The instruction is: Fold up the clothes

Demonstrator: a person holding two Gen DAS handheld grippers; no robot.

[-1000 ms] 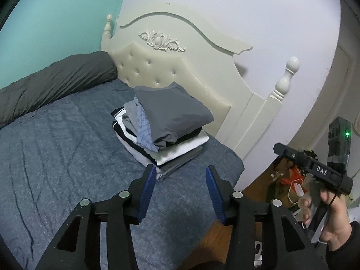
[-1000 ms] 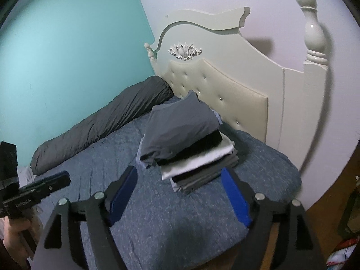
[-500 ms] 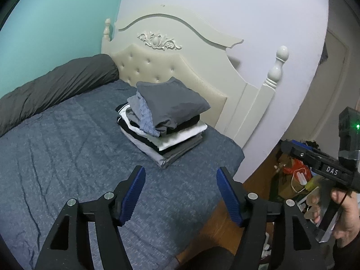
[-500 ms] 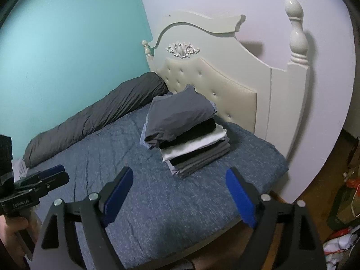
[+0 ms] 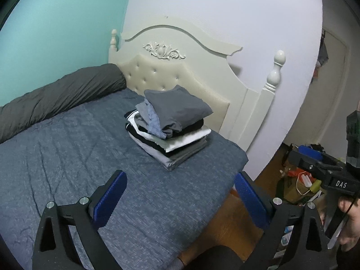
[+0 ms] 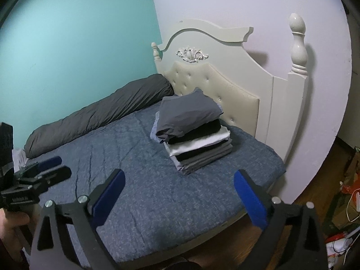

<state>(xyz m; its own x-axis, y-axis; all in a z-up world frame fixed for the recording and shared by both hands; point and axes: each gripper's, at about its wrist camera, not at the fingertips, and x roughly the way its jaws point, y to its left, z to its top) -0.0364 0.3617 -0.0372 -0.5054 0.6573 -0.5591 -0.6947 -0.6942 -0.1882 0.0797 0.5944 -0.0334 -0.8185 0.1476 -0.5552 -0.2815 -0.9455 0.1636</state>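
Filling most of both views was a bed covered by a blue-grey quilt [image 5: 90,153], with a cream tufted headboard [image 5: 175,72] against a pale wall. Along the far side by the teal wall lay a long dark grey bolster [image 5: 58,94]. Near the headboard sat a neat stack of folded clothes [image 5: 171,126], topped by a grey garment. Well short of the stack, the left gripper [image 5: 180,193] and right gripper [image 6: 178,194] hung over the quilt's near edge, their blue-padded jaws opening wide with nothing between them.
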